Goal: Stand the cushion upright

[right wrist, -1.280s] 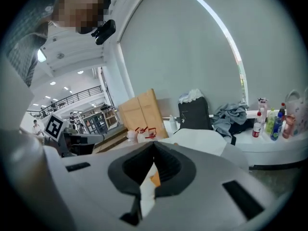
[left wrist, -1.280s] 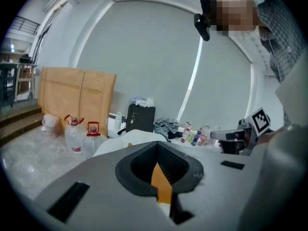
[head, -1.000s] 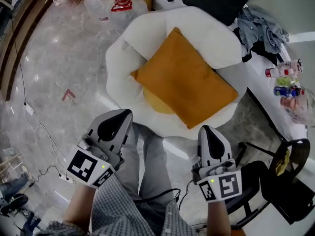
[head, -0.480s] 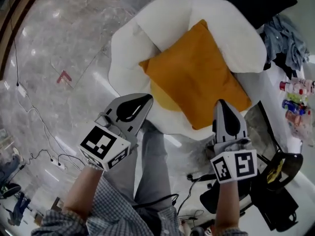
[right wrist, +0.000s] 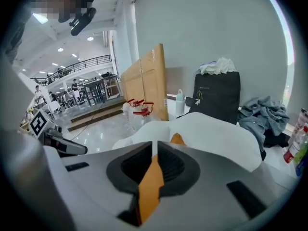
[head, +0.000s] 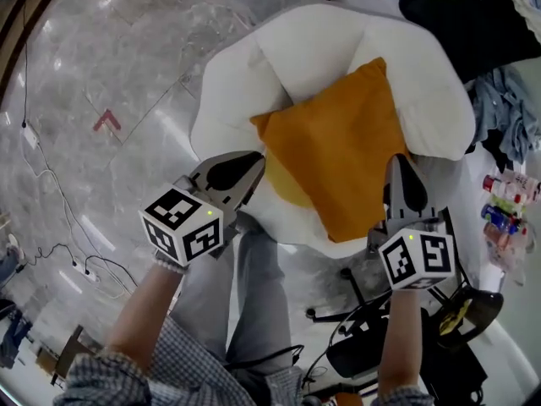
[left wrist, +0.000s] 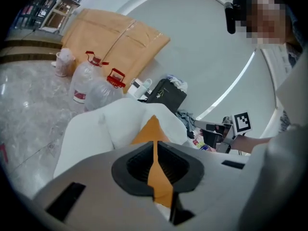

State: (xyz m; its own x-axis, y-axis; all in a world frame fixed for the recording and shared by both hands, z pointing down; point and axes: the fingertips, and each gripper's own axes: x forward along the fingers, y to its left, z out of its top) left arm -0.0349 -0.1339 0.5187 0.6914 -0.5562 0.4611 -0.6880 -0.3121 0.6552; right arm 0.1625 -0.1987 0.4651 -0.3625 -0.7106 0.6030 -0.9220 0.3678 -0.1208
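Observation:
An orange square cushion (head: 338, 155) lies flat, slightly tilted, on the seat of a white padded armchair (head: 245, 83), with a round yellow pad (head: 283, 184) under its near-left edge. My left gripper (head: 254, 161) hovers just off the cushion's near-left corner; its jaws are starting to open from shut, and nothing is between them. My right gripper (head: 402, 161) is shut and empty at the cushion's near-right edge. In the left gripper view the cushion (left wrist: 153, 128) shows past the jaw slit. The right gripper view shows the cushion (right wrist: 177, 139) the same way.
A black bag (head: 456, 7) and a heap of clothes (head: 507, 108) lie right of the armchair, with bottles (head: 507, 201) beside them. A black swivel chair base (head: 372, 345) stands near my legs. Water jugs (left wrist: 91, 85) and flat cardboard (left wrist: 110, 37) stand behind the armchair. Cables (head: 76, 260) trail on the floor at left.
Both grippers have come forward and down from in front of the armchair to the cushion's near corners. The cushion has not moved.

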